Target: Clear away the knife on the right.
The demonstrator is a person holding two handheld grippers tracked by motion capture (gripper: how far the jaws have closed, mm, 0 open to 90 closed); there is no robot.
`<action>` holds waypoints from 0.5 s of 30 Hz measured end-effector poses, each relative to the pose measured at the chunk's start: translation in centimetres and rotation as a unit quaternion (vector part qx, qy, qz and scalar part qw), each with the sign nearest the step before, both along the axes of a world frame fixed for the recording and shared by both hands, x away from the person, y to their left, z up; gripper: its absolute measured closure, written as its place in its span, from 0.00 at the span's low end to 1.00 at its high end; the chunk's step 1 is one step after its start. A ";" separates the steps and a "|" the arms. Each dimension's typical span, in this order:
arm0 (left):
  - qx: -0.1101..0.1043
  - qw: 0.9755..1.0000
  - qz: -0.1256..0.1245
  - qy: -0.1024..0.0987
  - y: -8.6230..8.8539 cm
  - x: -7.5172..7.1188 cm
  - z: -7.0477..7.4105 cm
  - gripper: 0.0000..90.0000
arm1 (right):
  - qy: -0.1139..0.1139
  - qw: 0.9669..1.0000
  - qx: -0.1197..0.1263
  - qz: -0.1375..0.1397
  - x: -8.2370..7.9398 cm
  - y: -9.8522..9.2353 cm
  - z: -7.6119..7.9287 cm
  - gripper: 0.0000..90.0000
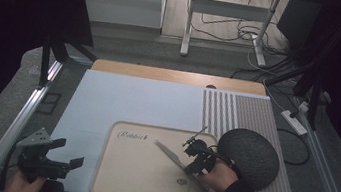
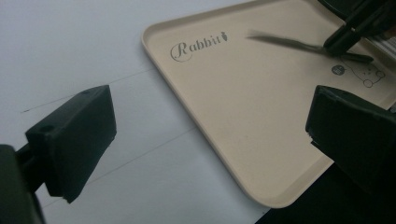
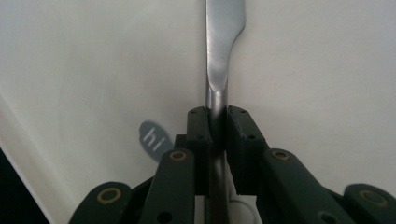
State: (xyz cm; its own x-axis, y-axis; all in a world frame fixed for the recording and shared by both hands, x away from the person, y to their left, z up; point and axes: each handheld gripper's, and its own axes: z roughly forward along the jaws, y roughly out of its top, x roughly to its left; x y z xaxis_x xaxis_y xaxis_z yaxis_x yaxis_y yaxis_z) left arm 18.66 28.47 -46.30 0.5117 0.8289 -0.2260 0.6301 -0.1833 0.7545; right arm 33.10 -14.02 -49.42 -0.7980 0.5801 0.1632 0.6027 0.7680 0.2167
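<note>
Because its pads clamp the handle, the right hand-held gripper [image 3: 217, 135] carries the knife [image 1: 177, 160] blade-forward above the tray [image 1: 136, 182], probably to lay it there; the left hand-held gripper [image 1: 62, 154] waits wide apart beside the tray over the worktop [image 1: 107, 97].

The high view is showing a dim room, its left and right sides sinking into near black, while the pale table [image 1: 123, 97] is catching soft light from above. In the left gripper view, the knife [image 2: 289, 43] is smearing with motion blur at its blade, and the near jaws are looking soft and out of focus. In the right gripper view, the blade is reflecting a dull sheen; the tray [image 3: 93, 70] is appearing evenly lit and grainy.
</note>
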 end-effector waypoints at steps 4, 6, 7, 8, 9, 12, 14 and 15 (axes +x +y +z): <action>0.000 1.000 0.001 0.001 0.0 0.0 0.0 0.03 | -0.005 0.999 0.037 0.001 0.5 -0.1 1.1 0.81; -0.001 1.000 0.001 0.002 0.0 0.1 0.0 0.03 | -0.019 0.998 0.060 0.016 0.9 0.1 1.8 0.83; -0.001 1.000 0.001 0.002 0.0 0.1 0.0 0.03 | -0.025 0.997 0.064 0.033 1.0 0.4 2.0 0.90; -0.001 1.000 0.001 0.002 0.0 0.1 0.0 0.03 | -0.032 0.996 0.063 0.056 1.1 0.8 2.0 0.95; 0.000 1.000 0.001 0.002 0.0 0.1 0.0 0.03 | -0.043 0.994 0.066 0.081 1.1 1.3 2.0 0.99; 0.000 1.000 0.002 0.003 0.0 0.1 0.0 0.03 | -0.065 0.987 0.060 0.134 1.2 3.2 1.3 1.00; 0.000 1.000 0.002 0.003 0.0 0.1 0.0 0.03 | -0.075 0.983 0.061 0.153 1.3 4.4 0.7 1.00; 0.000 1.000 0.002 0.003 0.0 0.1 0.0 0.03 | -0.080 0.983 0.062 0.154 1.3 5.0 0.4 1.00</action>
State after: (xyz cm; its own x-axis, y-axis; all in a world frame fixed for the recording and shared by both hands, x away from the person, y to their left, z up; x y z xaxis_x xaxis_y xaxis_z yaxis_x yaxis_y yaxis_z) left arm 18.71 28.48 -46.35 0.5066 0.8311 -0.2293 0.6360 -0.1806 0.7503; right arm 34.41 -9.05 -48.98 -0.9540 0.2900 0.0760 0.2960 0.8708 0.3926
